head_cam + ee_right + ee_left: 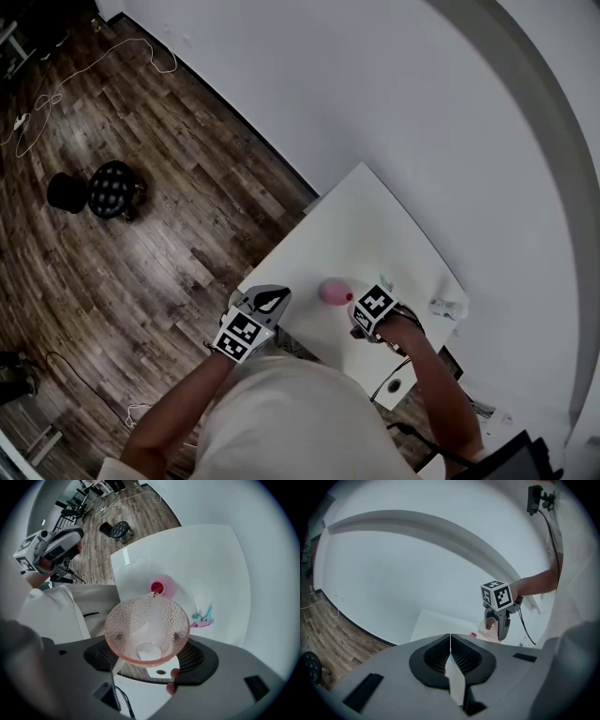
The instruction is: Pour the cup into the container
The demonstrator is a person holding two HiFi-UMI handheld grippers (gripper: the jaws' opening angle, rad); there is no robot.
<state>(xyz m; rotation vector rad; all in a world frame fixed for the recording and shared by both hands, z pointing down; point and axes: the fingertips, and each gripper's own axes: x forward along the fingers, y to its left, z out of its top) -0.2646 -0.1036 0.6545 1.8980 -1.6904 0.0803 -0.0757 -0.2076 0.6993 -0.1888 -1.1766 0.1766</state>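
One pink dimpled cup is held tilted between the pads of the right tool, which are pinched against its two sides. Just beyond its rim, a small pink container with something red inside is seen standing on the white desk, close to the near edge. A few teal and pink items are seen lying on the desk to the right of the container. The left tool is held off the desk's near-left edge, well apart from the cup, with its jaws pressed together. To the far left, a dark stool is seen on the wooden floor.
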